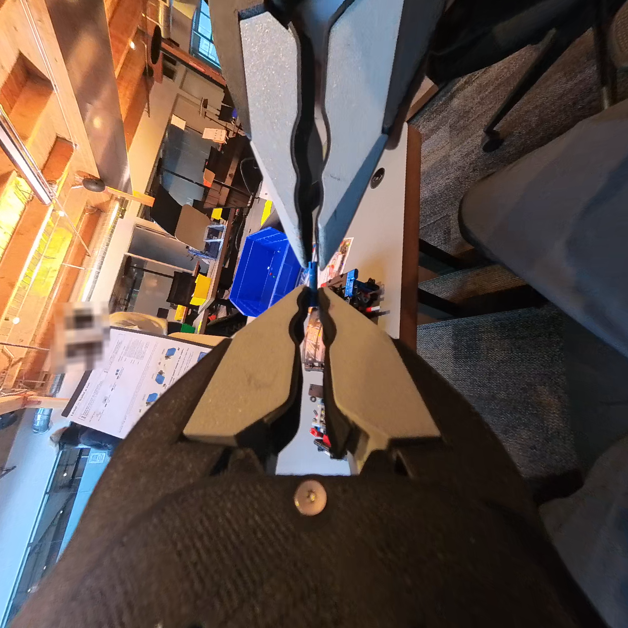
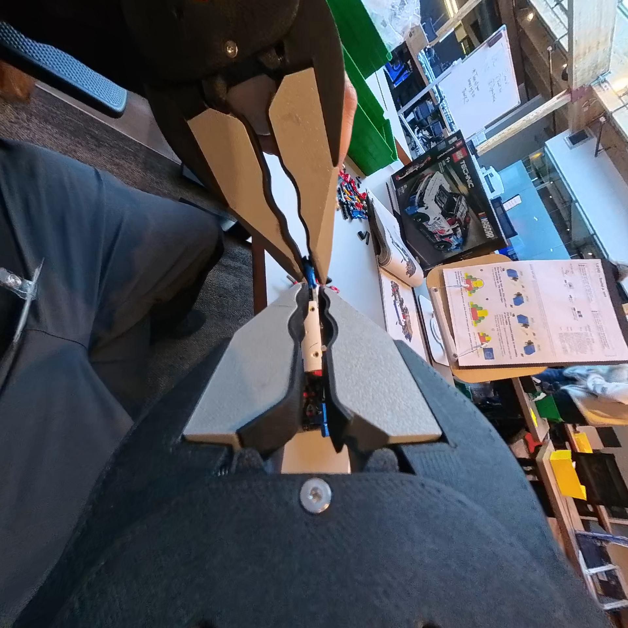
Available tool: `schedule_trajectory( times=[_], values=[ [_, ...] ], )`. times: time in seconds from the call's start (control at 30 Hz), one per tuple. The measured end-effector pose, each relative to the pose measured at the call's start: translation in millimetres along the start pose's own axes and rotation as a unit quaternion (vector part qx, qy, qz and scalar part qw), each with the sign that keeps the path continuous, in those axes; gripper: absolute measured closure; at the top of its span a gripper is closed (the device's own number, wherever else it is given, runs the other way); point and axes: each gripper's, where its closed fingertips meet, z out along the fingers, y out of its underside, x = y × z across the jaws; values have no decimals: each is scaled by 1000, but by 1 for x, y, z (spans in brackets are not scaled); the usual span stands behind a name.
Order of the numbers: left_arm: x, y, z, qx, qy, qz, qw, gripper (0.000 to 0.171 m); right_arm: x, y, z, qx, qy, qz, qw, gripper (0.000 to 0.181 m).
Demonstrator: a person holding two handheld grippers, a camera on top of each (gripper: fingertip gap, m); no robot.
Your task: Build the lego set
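Blue Lego pin [image 1: 312,283] pinched tip to tip, in the air above the surface [image 1: 390,272].

Left gripper [image 1: 312,299] and right gripper [image 2: 314,289] jaws both closed on it; light, stiff, slippery, so grip its shaft. Beyond, the part-built model [image 1: 353,289].

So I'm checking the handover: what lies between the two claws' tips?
A small blue lego pin, pinched from both ends, clearest in the left wrist view.

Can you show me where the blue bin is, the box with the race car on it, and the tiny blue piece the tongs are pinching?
blue bin [image 1: 263,272]: left wrist view, on its inside wall.
race car box [image 2: 445,200]: right wrist view, on the car picture.
tiny blue piece [image 1: 311,279]: left wrist view, on its middle, between both tongs' tips.
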Motion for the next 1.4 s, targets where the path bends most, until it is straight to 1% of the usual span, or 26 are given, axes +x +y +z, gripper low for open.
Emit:
schedule_trajectory(
  times=[0.3,0.53,0.73,0.9,1.13,1.23,1.33,1.4],
  values=[
    [4,5,3,-15,4,9,1000,170,-3,4,4,-12,1,-35,999,179],
    [3,7,3,-22,2,6,1000,170,-2,5,6,-10,5,-28,1000,180],
    [5,15,5,-43,3,18,999,171,-4,8,11,-11,5,-26,1000,180],
    [8,24,10,-68,8,17,998,171,-5,17,19,-35,11,-27,999,180],
    [11,31,13,-82,12,11,997,171,-6,24,23,-42,12,-21,999,179],
    [12,35,15,-90,12,14,996,171,-8,29,27,-45,7,-15,999,181],
    [9,38,14,-90,12,10,996,171,-6,27,30,-21,-9,37,999,181],
    [7,38,14,-85,8,5,996,171,-3,27,30,-17,-3,42,999,181]
  ],
)
